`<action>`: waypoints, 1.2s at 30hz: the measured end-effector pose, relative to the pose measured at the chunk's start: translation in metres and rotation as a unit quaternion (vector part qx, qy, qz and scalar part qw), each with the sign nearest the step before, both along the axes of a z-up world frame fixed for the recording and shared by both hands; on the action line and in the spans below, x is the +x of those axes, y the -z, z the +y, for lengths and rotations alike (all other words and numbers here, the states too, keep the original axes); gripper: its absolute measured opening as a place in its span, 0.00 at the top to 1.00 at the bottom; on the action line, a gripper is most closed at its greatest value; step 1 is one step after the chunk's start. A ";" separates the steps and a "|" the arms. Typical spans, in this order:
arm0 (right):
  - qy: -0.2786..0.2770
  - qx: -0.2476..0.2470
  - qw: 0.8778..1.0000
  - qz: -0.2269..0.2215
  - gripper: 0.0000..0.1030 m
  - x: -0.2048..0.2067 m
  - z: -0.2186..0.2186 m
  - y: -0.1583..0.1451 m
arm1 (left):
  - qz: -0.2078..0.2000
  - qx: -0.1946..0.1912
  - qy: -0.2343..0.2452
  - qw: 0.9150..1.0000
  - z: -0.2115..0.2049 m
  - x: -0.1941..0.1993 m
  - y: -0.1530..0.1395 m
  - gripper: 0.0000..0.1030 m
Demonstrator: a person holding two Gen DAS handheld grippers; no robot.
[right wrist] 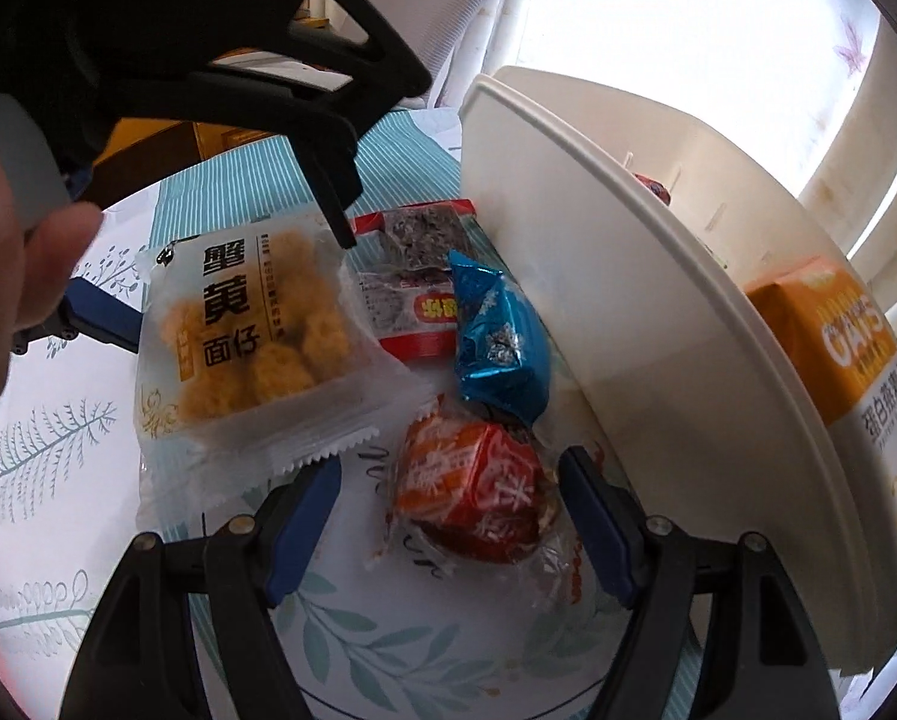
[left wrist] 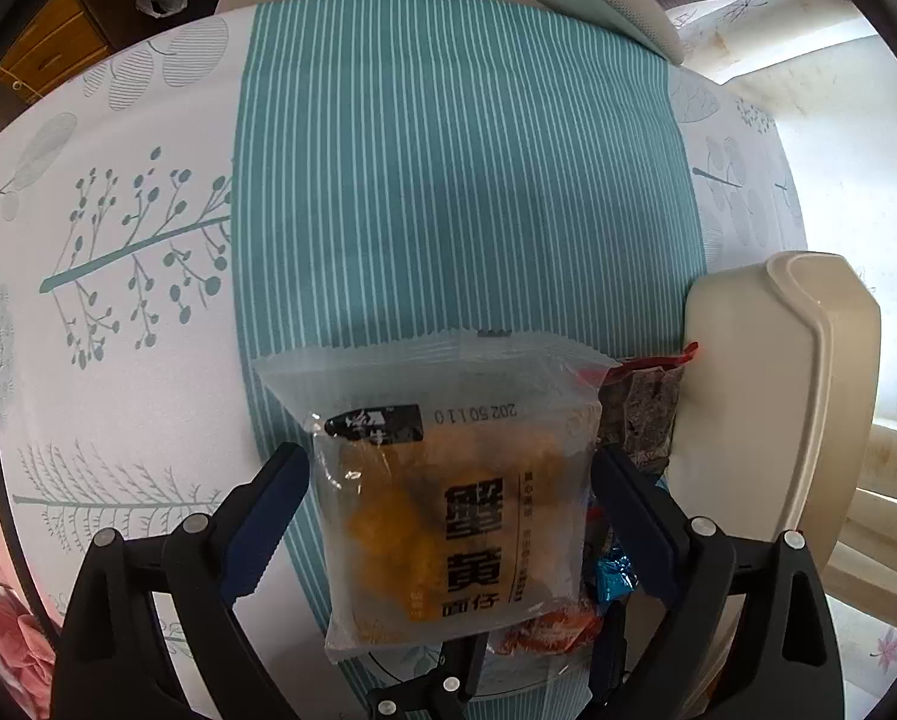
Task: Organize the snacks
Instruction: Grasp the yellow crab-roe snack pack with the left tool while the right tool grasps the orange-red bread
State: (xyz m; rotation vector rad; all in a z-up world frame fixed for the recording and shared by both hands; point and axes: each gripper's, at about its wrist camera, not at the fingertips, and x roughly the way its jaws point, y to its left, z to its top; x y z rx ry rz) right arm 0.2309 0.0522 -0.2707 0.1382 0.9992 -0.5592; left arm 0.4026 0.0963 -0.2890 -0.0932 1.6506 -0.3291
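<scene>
The left tool (left wrist: 448,468) stands with its fingers wide apart on either side of the clear packet of yellow noodle snacks (left wrist: 448,510), which lies flat on the bench (left wrist: 448,180); from its own view I cannot tell whether either pad touches the wrapper, but nothing looks pinched, so I judge it to be straddling the packet rather than holding it. The right tool (right wrist: 448,480) is likewise spread, with the red-wrapped candy (right wrist: 472,492) between its fingers and a gap showing on both sides, so it grips nothing. Just beyond lie a blue foil snack (right wrist: 499,339) and a dark snack in a red-edged wrapper (right wrist: 412,276), all crowded against the outer wall of the cream container (right wrist: 598,300), which already holds an orange oats box (right wrist: 832,348). The risks, as I judge them: the noodle packet is slack and slippery, so closing on it may crumple the film or crush the pieces instead of lifting it; the left tool's right finger sits close to the neighbouring wrappers and could catch one; and the two tools work near each other, so a lift by either could knock the other or nudge the container.
</scene>
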 end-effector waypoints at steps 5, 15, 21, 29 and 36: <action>-0.009 0.007 1.000 -0.002 0.27 0.006 -0.005 0.000 | 0.009 0.003 -0.001 1.000 -0.012 0.005 0.011 0.07; -0.020 0.026 0.999 -0.001 0.43 0.007 -0.024 -0.003 | -0.005 0.011 -0.005 1.000 -0.015 0.007 0.009 0.22; -0.027 0.043 0.999 0.003 0.45 0.010 -0.034 -0.004 | -0.002 -0.001 -0.014 1.000 -0.006 0.004 0.008 0.25; -0.050 0.073 0.996 0.020 0.48 0.015 -0.049 -0.006 | 0.020 0.015 -0.031 0.999 0.025 -0.008 0.009 0.25; -0.064 0.101 0.992 0.039 0.48 0.013 -0.049 -0.006 | 0.038 0.032 -0.049 0.998 0.052 -0.026 0.008 0.25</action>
